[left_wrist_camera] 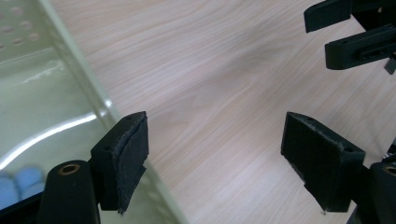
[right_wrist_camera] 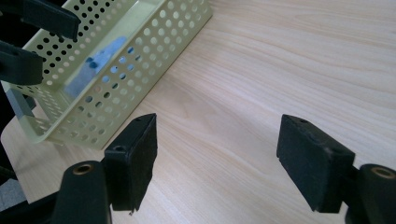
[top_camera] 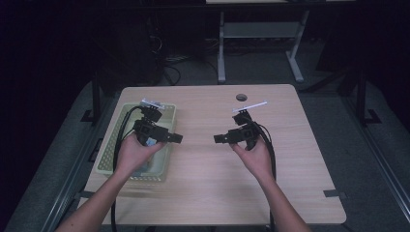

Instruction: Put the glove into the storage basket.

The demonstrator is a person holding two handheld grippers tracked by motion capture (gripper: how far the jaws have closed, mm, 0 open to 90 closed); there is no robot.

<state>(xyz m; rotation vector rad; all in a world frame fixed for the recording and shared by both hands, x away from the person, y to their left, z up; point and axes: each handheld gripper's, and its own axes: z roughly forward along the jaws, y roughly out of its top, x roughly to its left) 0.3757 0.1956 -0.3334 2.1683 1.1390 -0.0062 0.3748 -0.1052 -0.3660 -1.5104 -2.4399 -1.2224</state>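
Looking at the high view first: the pale green basket [top_camera: 167, 112] sits on the table [top_camera: 300, 159] at its left edge, and a blue thing [top_camera: 151, 143] lies inside it, mostly hidden under our left hand [top_camera: 133, 152]. Our left gripper [top_camera: 177, 138] hangs over the basket's right rim, our right gripper [top_camera: 217, 139] over bare wood, tips facing each other and well apart, nothing in either

Left gripper view: jaws spread wide, nothing between the pads [left_wrist_camera: 133, 154]. They straddle the basket's side wall [left_wrist_camera: 74, 60]. The floor inside looks glossy, so we'd expect things to slide on it. Blue object [left_wrist_camera: 18, 182] sits at the bottom-left corner, blurred; possibly soft or rounded, we can't tell for sure

Right gripper view: jaws also wide apart and empty, bare wood between them. The perforated wall [right_wrist_camera: 140, 51] looks like thin sheet, so we judge the basket light, stiff, and prone to skidding if nudged. Blue item [right_wrist_camera: 100, 58] shows through the holes, flat-looking and small, likely light

Grip call: come down from above into the basket, pinch the blue thing across its narrow width, keep clear of the rim. To move the basket itself, clamp a wall edge
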